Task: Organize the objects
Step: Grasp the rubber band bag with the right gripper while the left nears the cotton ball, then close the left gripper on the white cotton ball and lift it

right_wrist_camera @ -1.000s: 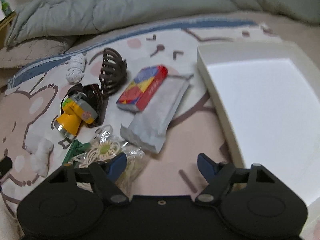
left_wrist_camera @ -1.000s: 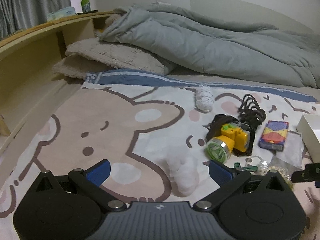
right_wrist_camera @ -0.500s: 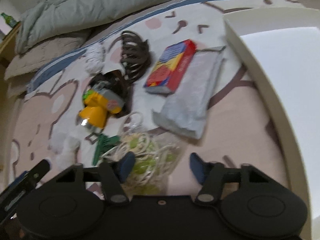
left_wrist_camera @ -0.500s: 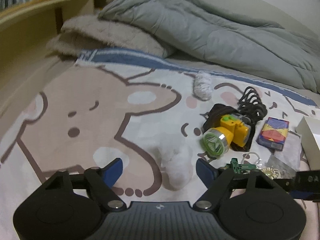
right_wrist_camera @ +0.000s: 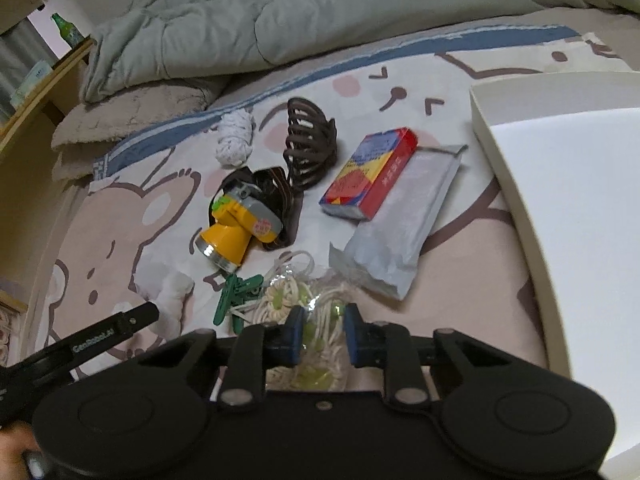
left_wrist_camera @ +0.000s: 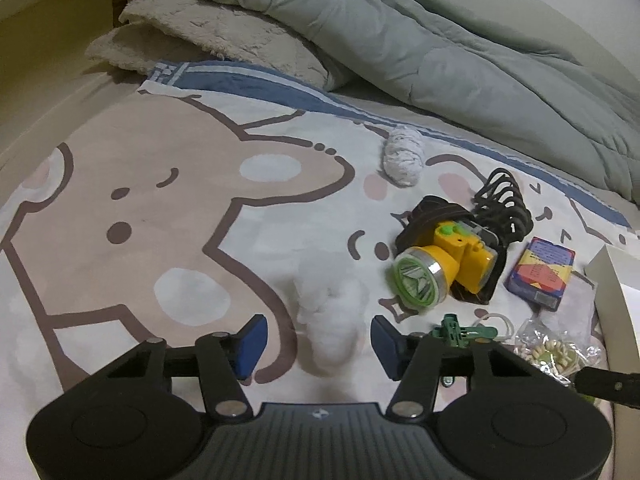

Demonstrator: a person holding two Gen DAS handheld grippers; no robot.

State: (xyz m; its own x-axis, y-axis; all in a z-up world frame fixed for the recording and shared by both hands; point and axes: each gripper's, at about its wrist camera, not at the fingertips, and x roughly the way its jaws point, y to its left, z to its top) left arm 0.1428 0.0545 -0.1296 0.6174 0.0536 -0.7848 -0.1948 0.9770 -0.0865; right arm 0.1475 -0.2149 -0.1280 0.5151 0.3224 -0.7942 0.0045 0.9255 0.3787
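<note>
On the bed sheet [right_wrist_camera: 460, 276] the headlamp [right_wrist_camera: 240, 228] lies in the middle of the cluster, with the yarn ball [right_wrist_camera: 236, 138] behind it and the hair claw [right_wrist_camera: 310, 148] behind and to its right. Right of the claw the card box [right_wrist_camera: 370, 172] rests partly on the foil pouch [right_wrist_camera: 400, 232], and the open box [right_wrist_camera: 560, 208] lies further right. In front of the headlamp lie the clip [right_wrist_camera: 234, 294] and, just right of it, the bag of cords [right_wrist_camera: 316, 312], with the cotton wad [left_wrist_camera: 328, 316] to the left.

both views are dim, under soft indoor light with a grey-green cast. shadows are faint and diffuse. the white box [right_wrist_camera: 568, 216] is overexposed, its inside a flat glare with no detail. fisheye distortion bends the bed edge and the duvet [left_wrist_camera: 400, 40]; corners are black. the white fluff [left_wrist_camera: 328, 320] looks soft and washed out. fine grain shows throughout.
</note>
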